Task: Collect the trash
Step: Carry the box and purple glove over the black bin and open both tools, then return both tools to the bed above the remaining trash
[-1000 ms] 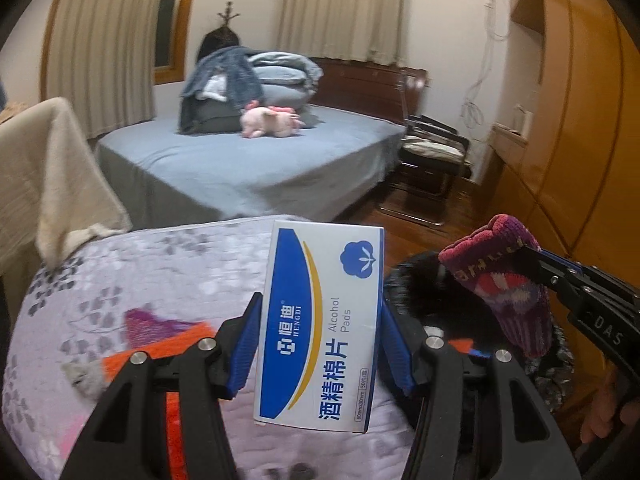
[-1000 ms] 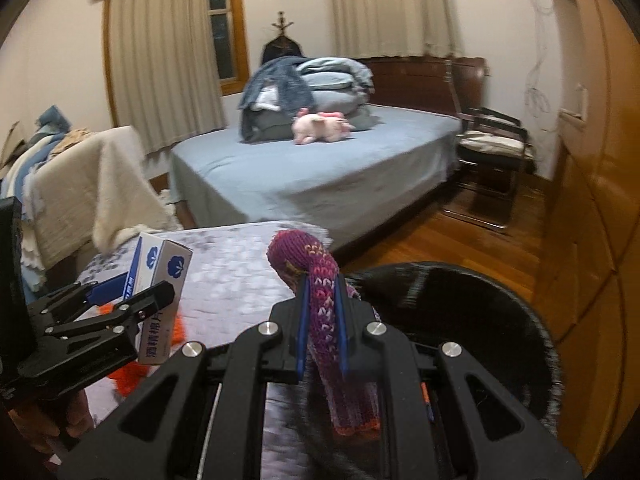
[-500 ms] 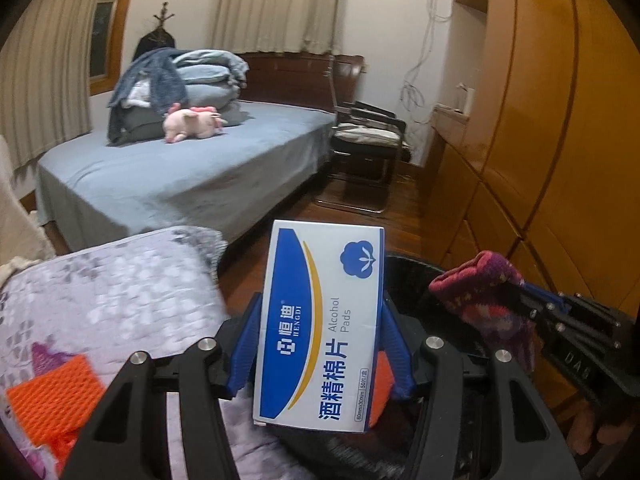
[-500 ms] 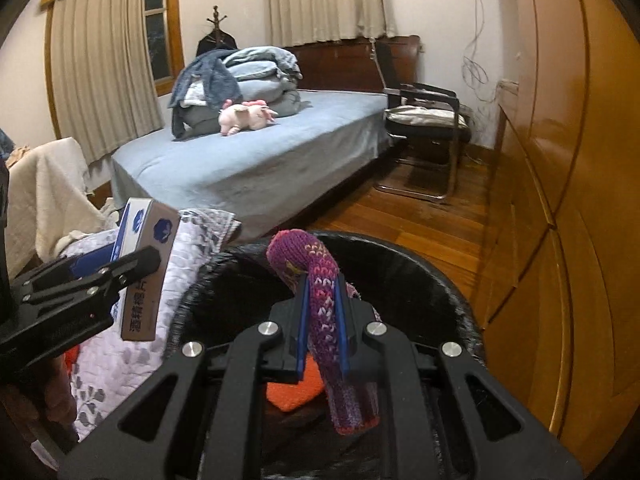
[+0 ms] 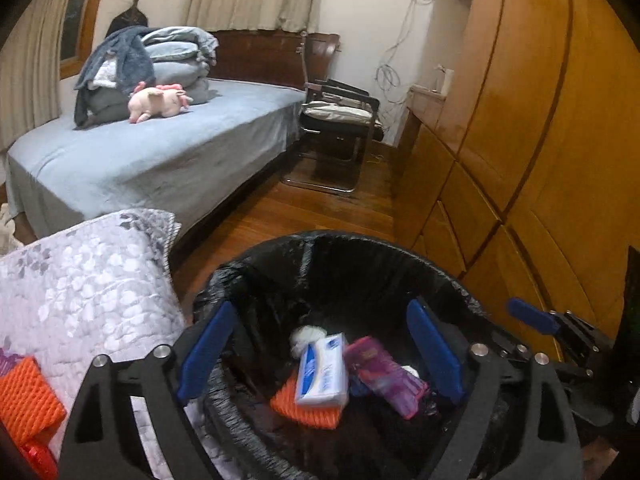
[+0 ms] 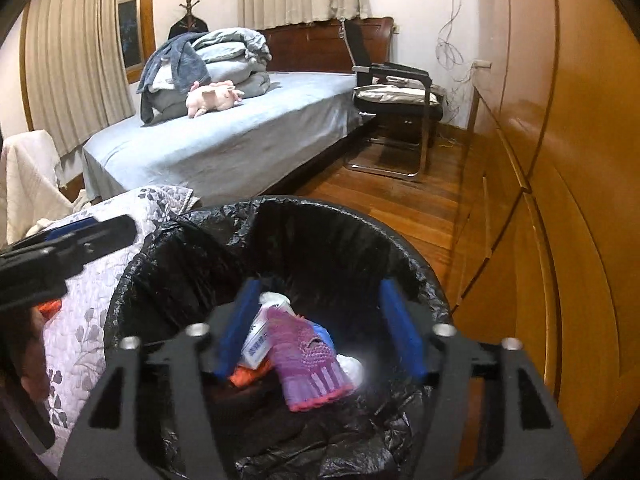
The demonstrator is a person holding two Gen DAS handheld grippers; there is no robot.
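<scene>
A bin lined with a black bag (image 5: 360, 240) sits below both grippers. My left gripper (image 5: 320, 316) hangs over it with its jaws opening and nothing between them. The blue-and-white alcohol pads box (image 5: 322, 372) lies blurred inside the bin on an orange mesh piece (image 5: 304, 406), beside the purple knit glove (image 5: 384, 376). My right gripper (image 6: 320, 292) is also above the bin (image 6: 340, 208), its jaws opening and bare. The glove (image 6: 308, 360) lies below it, partly over the box (image 6: 258, 342). A white wad (image 5: 306, 336) lies deeper in.
A grey floral quilt (image 5: 80, 280) lies left of the bin with an orange mesh piece (image 5: 24, 396) on it. Beyond are a blue bed (image 5: 160, 148), a black chair (image 5: 340, 120) and wooden floor. Wooden wardrobe doors (image 5: 520, 120) stand close on the right.
Both grippers moved right from the quilt to above the bin. The left let go of the box and the right let go of the glove; both now lie in the bin.
</scene>
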